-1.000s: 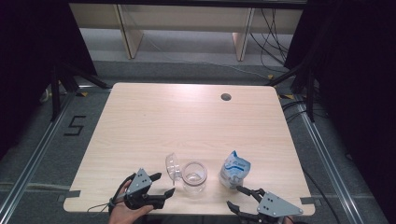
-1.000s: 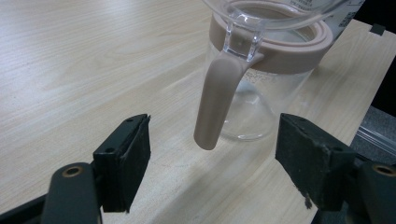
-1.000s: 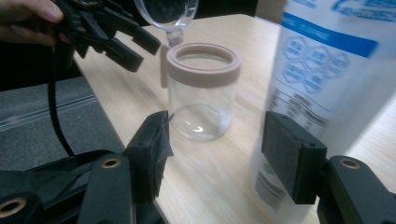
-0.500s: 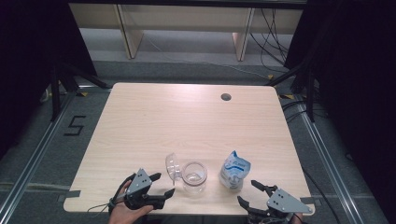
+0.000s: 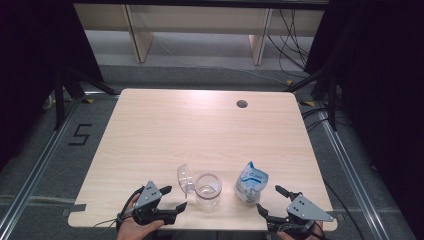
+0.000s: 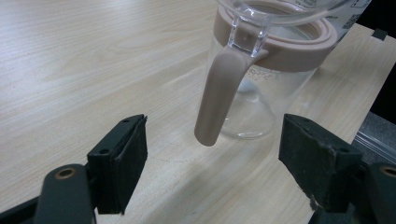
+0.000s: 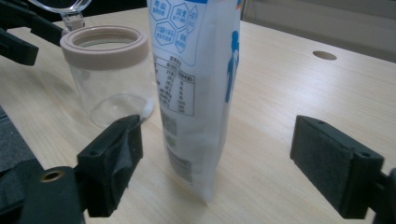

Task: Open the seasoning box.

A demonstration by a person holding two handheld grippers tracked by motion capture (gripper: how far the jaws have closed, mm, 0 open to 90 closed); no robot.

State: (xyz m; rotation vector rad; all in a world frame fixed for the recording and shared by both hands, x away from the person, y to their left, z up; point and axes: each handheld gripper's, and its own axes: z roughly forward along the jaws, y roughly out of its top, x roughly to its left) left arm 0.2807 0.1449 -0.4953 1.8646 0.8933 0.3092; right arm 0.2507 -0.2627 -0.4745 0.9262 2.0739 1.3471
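Observation:
A clear glass jar (image 5: 207,189) with a beige rim stands near the table's front edge, its clear lid (image 5: 184,178) flipped open to the left. A beige latch (image 6: 219,93) hangs down its side. My left gripper (image 5: 175,197) is open just left of the jar, with the latch ahead of the gap between its jaws (image 6: 212,172). A white and blue pouch (image 5: 251,181) stands upright right of the jar. My right gripper (image 5: 269,198) is open; its jaws have just been opening. In the right gripper view (image 7: 219,158) the pouch (image 7: 196,93) stands ahead of its pads, untouched.
The light wooden table (image 5: 200,130) has a round cable hole (image 5: 242,104) at its far right. Both grippers sit at the front edge. Dark floor with rails surrounds the table, and shelving legs stand beyond its far edge.
My right gripper has slid a little to the right, away from the pouch, and its jaws have spread wider. The pouch, the jar and my left gripper stay where they were.

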